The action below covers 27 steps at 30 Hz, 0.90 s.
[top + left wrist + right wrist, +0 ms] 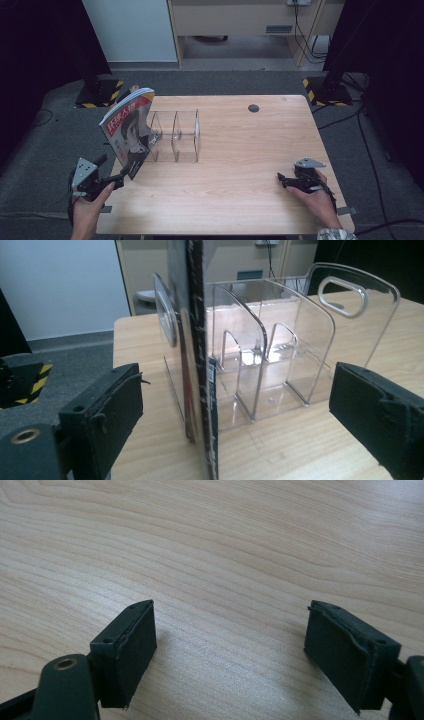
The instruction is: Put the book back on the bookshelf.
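A thin magazine with a red-banded cover and a face printed on it (129,127) stands on its lower edge at the left end of a clear acrylic file organiser with arched dividers (176,136), on the pale wood-grain counter (240,165). In the high view the magazine tilts, its top leaning away to the left while its lower corner sits at the organiser's near left corner; whether it is inside the first slot or propped against the outer wall I cannot tell.

The left hand-held gripper (118,178) sits just in front of that lower corner. In the left gripper view its two black jaws stand wide apart with the magazine's edge (202,390) between them, touching neither pad, so the magazine seems to stand by its lean on the organiser (280,355), not by any grip. My guess is that the jaws straddle the spine either to close on it or to leave it there.

The right hand-held gripper (295,181) rests low at the counter's near right, well apart from the organiser, jaws spread over bare wood (225,555), apparently parked out of the way.
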Tool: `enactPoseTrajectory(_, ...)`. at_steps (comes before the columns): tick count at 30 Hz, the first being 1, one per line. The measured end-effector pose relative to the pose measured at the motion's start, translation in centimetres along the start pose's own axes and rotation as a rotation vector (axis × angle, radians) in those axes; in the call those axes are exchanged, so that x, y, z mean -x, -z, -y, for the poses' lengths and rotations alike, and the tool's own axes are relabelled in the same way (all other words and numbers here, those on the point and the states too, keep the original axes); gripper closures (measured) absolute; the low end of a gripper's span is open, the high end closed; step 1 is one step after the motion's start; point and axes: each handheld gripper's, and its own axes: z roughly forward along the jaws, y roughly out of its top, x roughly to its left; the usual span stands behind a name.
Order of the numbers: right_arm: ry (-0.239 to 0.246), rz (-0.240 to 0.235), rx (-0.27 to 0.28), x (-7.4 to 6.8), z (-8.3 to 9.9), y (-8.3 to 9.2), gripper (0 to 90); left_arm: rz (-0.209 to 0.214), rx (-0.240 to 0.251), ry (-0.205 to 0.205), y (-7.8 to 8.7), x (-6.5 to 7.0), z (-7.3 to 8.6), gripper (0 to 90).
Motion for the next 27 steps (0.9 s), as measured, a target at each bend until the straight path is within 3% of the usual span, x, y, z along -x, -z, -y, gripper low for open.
enactPoseTrajectory(8,0.001,0.0,0.001,0.0,0.0,0.0,20.9,0.029,-0.003,-0.04,0.8,1.4,-0.3,7.4)
enactPoseTrajectory(14,0.002,0.001,0.001,0.0,0.0,0.0,20.9,0.087,-0.002,-0.076,0.8,3.3,-0.7,8.0)
enactPoseTrajectory(27,0.003,-0.001,0.002,-0.1,0.0,0.0,20.3,0.164,-0.07,-0.114,-3.2,6.3,-1.2,7.7)
